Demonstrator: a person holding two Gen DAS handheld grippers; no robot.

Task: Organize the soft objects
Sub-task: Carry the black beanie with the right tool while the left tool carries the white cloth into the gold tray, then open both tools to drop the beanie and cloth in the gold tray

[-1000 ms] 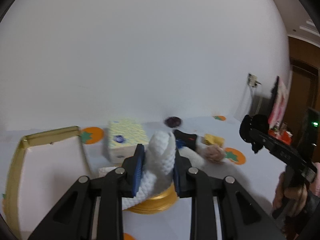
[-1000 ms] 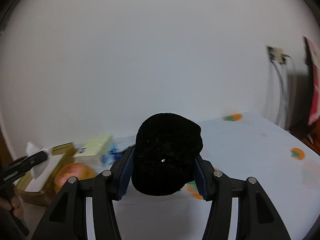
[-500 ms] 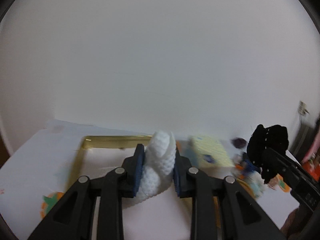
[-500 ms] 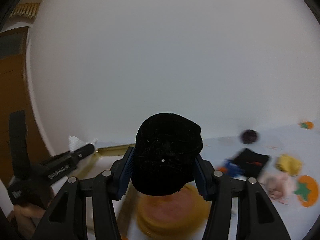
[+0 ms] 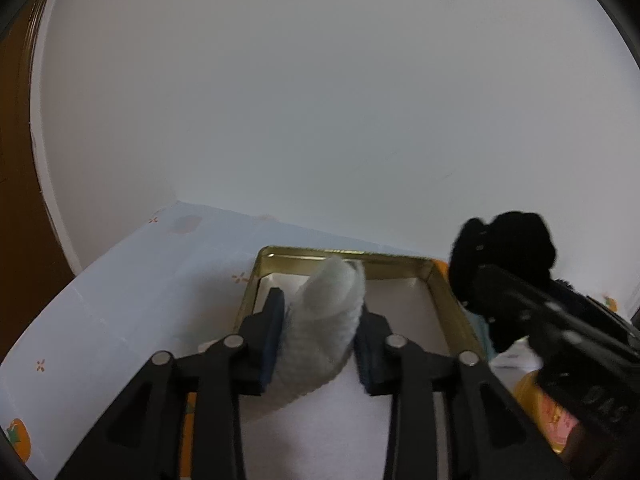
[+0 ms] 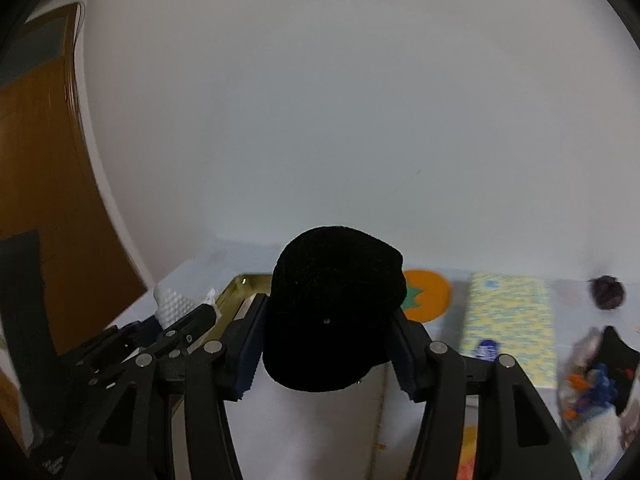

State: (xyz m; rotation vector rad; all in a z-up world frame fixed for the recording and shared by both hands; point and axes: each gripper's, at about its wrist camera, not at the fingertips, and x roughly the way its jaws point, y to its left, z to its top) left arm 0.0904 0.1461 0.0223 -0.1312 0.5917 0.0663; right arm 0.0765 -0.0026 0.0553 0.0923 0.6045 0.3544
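My left gripper (image 5: 320,336) is shut on a white knitted roll (image 5: 324,332) and holds it above a gold-rimmed box (image 5: 448,300) with a white floor. My right gripper (image 6: 328,348) is shut on a black fuzzy bundle (image 6: 332,316) and holds it over the same box (image 6: 240,284). The black bundle (image 5: 500,256) and the right gripper show at the right of the left wrist view, just beyond the box's right rim. The white roll (image 6: 172,304) shows at the left of the right wrist view.
A yellow patterned tissue pack (image 6: 508,320) lies right of the box. A heap of mixed soft items (image 6: 600,372) and a dark purple ball (image 6: 606,292) lie further right. The tablecloth has orange fruit prints (image 6: 426,296). A wooden door (image 6: 36,184) stands at left.
Both grippers have swung left from the table's middle to the gold-rimmed box, each still holding its item. The box has come from the side of each view to directly ahead.
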